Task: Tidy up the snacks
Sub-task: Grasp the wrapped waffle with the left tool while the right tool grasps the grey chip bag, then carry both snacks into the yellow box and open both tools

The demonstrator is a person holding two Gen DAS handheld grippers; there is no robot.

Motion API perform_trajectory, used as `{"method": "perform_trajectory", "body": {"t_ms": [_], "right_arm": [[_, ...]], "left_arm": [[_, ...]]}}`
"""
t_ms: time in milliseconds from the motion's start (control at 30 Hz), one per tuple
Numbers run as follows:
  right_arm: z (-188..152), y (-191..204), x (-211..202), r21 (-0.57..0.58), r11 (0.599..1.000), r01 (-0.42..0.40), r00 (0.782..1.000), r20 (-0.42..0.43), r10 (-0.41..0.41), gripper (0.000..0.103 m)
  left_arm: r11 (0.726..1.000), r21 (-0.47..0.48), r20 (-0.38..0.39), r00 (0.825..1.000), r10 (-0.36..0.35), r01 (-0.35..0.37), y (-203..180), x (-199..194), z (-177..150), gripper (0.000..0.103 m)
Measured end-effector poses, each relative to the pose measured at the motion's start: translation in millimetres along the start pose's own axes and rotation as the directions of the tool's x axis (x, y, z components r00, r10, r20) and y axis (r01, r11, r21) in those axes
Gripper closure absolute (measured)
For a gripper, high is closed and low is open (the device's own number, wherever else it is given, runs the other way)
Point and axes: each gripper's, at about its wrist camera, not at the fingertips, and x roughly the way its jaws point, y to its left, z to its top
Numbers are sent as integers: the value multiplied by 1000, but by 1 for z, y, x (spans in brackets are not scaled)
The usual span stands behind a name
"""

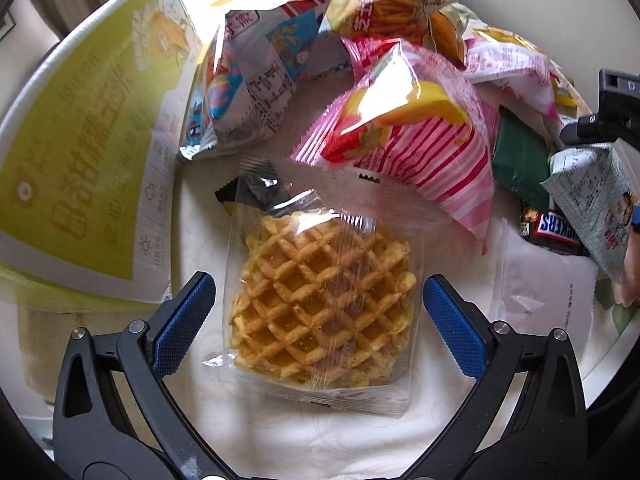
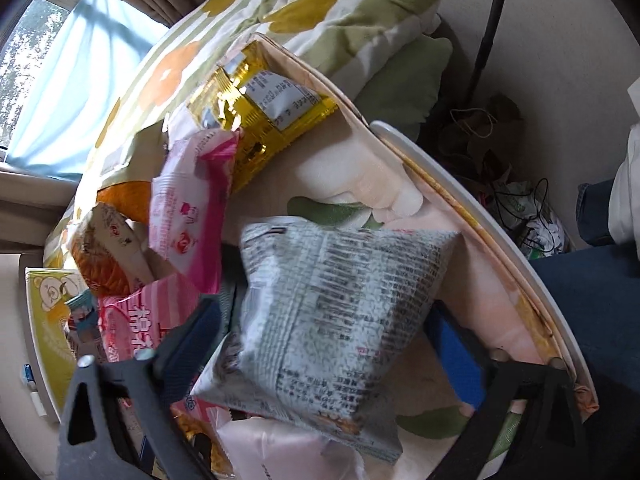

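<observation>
A clear-wrapped waffle (image 1: 324,304) lies on the white cloth between the fingers of my left gripper (image 1: 320,316). The jaws stand wide on either side and do not touch it. My right gripper (image 2: 332,340) straddles a grey-green printed snack bag (image 2: 336,320), blurred by motion; its blue pads (image 2: 456,352) sit at the bag's sides, and whether they press it is unclear. The same bag (image 1: 596,204) shows at the right edge of the left wrist view, below the right gripper's black body (image 1: 608,120).
A pile of snack bags lies behind the waffle: a pink striped bag (image 1: 416,148), a blue-white bag (image 1: 244,92), an orange sticks bag (image 1: 396,12), a Snickers bar (image 1: 556,228). A yellow-green box (image 1: 84,152) stands at left. A gold packet (image 2: 260,108) lies near the table's rim (image 2: 480,216).
</observation>
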Motion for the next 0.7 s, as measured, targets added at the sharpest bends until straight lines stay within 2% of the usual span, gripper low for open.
{"method": "perform_trajectory", "body": {"t_ms": [33,100,167,267,333,433,700], "right_arm": [[0,1,0,-9,1000,3,1000,6,-3,16],[-1,1,0,-29,1000,10,1000,14,-9,20],[-4,2,-1,-45,999,5,1000,22,-4,25],[-10,5,-2,-75,997,9,999,34,-6,30],[-14,6,-3,-90,996,2,999,43,2,40],[-19,6,-6,-124,992,-10,999,50,17,49],[-22,0,-17,-142,988,-53,996,58,62,55]], "left_arm": [[1000,1,-1,1000,0,0,2,-1,-3,1],[1000,5,-2,1000,-1,2,1,0,-4,15],[1000,11,0,1000,-2,2,-2,0,-5,20],[1000,15,6,1000,-2,2,-4,-1,-5,23],[1000,10,8,1000,-6,6,-5,-2,-5,24],[1000,6,9,1000,-6,6,-5,-4,-7,25],[1000,-9,38,999,-20,20,7,-26,-17,26]]}}
